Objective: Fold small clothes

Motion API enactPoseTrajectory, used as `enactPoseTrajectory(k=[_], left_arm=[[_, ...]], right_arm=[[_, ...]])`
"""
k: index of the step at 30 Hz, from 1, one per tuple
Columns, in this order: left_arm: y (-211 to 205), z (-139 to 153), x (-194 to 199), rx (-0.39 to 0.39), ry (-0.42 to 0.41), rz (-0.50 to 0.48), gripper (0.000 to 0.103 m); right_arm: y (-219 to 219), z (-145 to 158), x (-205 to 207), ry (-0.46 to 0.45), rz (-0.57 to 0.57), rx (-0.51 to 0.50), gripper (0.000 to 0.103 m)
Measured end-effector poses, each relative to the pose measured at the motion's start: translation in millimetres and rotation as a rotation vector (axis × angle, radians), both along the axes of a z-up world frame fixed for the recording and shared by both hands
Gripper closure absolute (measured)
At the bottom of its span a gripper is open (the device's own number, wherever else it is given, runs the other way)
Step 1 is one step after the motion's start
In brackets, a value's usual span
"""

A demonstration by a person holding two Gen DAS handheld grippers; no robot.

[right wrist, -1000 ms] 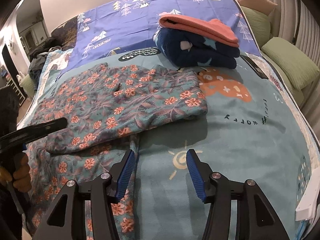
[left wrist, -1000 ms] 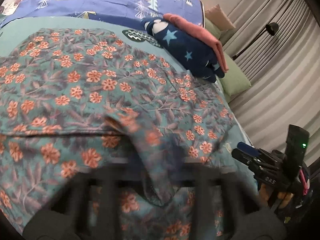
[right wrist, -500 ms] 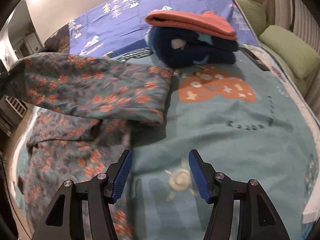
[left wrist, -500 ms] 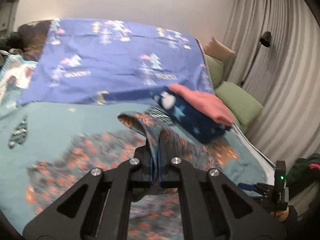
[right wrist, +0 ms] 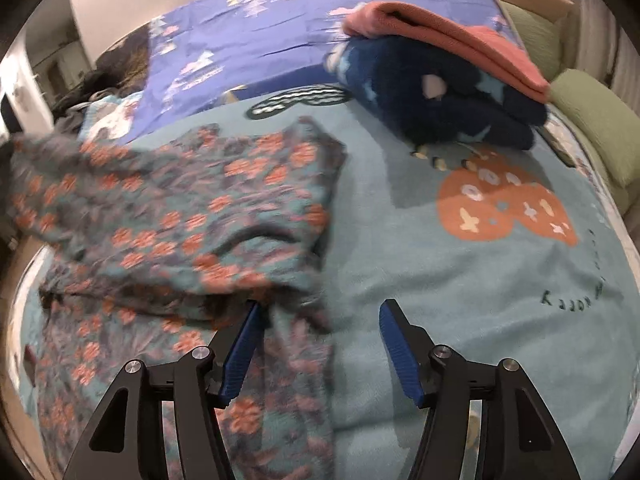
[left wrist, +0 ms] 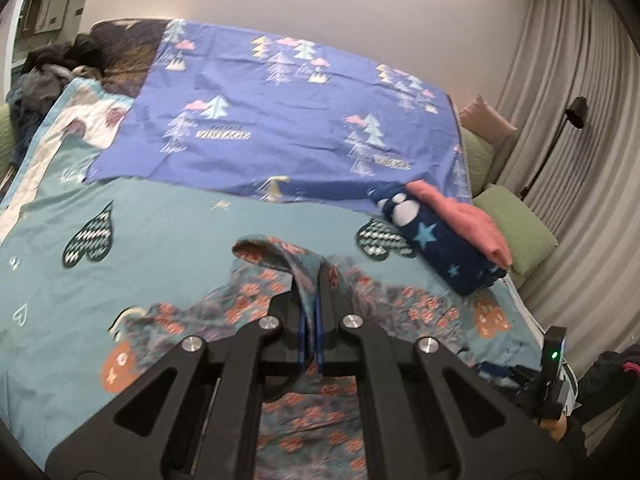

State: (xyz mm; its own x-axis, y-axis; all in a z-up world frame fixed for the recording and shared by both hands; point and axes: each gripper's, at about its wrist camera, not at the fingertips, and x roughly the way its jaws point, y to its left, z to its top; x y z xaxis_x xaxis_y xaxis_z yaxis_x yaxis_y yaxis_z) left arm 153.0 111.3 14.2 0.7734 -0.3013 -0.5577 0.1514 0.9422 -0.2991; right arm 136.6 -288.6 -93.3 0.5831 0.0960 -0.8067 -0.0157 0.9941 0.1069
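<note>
Nearest the left wrist camera, the left gripper (left wrist: 310,312) is closed tight on a bunched fold of the floral garment (right wrist: 192,216), the cloth pinched between its jaws and lifted so that a loop of it droops over the fingertips. In the right wrist view the right gripper (right wrist: 320,354) stands wide apart and holds nothing; its left blue pad (right wrist: 240,354) sits just at the hem of the garment, above the teal blanket (right wrist: 460,288). The garment lies spread on that blanket, one part raised and doubled over the rest. It looks thin, light and limp, so it will likely sag and crease wherever it is unsupported; a pinch at a hem or corner, through both layers, seems the safest hold, and the free corner near the right gripper looks like the place for it. Farther off, a folded stack (right wrist: 440,80) of dark blue starred fleece under a pink piece rests near the purple sheet (left wrist: 280,120), with green pillows (left wrist: 516,228) beyond.
</note>
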Motion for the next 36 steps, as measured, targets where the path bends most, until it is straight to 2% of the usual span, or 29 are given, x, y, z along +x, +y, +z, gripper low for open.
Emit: enactPoseTrajectory(k=[3,9,14,15,17,19,21,22,24,26,27,28,31,33,34,36], left_arm=[[16,-19,-4,-0.005,0.033,0.029,0.099],[48,-80,-4,0.009,0.16,0.111,0.099],[62,-113,-3,0.004,0.235,0.153,0.098],[61,-116,-5,0.011,0.241,0.163,0.096],[62,-118,-6,0.054,0.25,0.2,0.085],[64,-115,-9,0.111,0.245,0.248,0.06],[63,-103,-14,0.184,0.203,0.315,0.058],[58,-90,-17,0.19,0.163,0.316,0.058],[42,-68,-15,0.121,0.112,0.235,0.058],[16,-50,-5,0.053,0.087,0.101,0.051],[-5,-42,4,0.026,0.079,0.016,0.044],[-22,-38,11,0.017,0.08,-0.043,0.038],[-98,-33,47,0.042,0.098,-0.238,0.037],[-156,-43,77,0.062,0.152,-0.367,0.037],[-174,-48,86,0.066,0.176,-0.393,0.037],[-225,-72,117,0.094,0.289,-0.454,0.037]], right_arm=[[-3,-1,-2,0.003,-0.009,0.013,0.041],[1,1,-10,0.009,0.031,-0.008,0.041],[1,0,-14,0.011,0.033,-0.009,0.041],[1,0,-15,0.012,0.033,-0.01,0.041],[1,0,-18,0.011,0.038,-0.008,0.041],[0,1,-21,0.009,0.048,-0.006,0.041],[-1,1,-23,0.004,0.056,-0.002,0.041],[-1,1,-23,0.002,0.059,0.0,0.041],[-1,0,-22,-0.001,0.059,0.004,0.041],[-1,-1,-20,-0.006,0.051,0.013,0.041],[-2,-1,-19,-0.01,0.046,0.021,0.041],[-2,-2,-19,-0.013,0.041,0.03,0.041],[-4,-2,-17,-0.022,0.027,0.058,0.041],[-7,-2,-16,-0.029,0.014,0.083,0.041],[-8,-2,-15,-0.031,0.011,0.091,0.04],[-9,-2,-14,-0.036,0.011,0.1,0.04]])
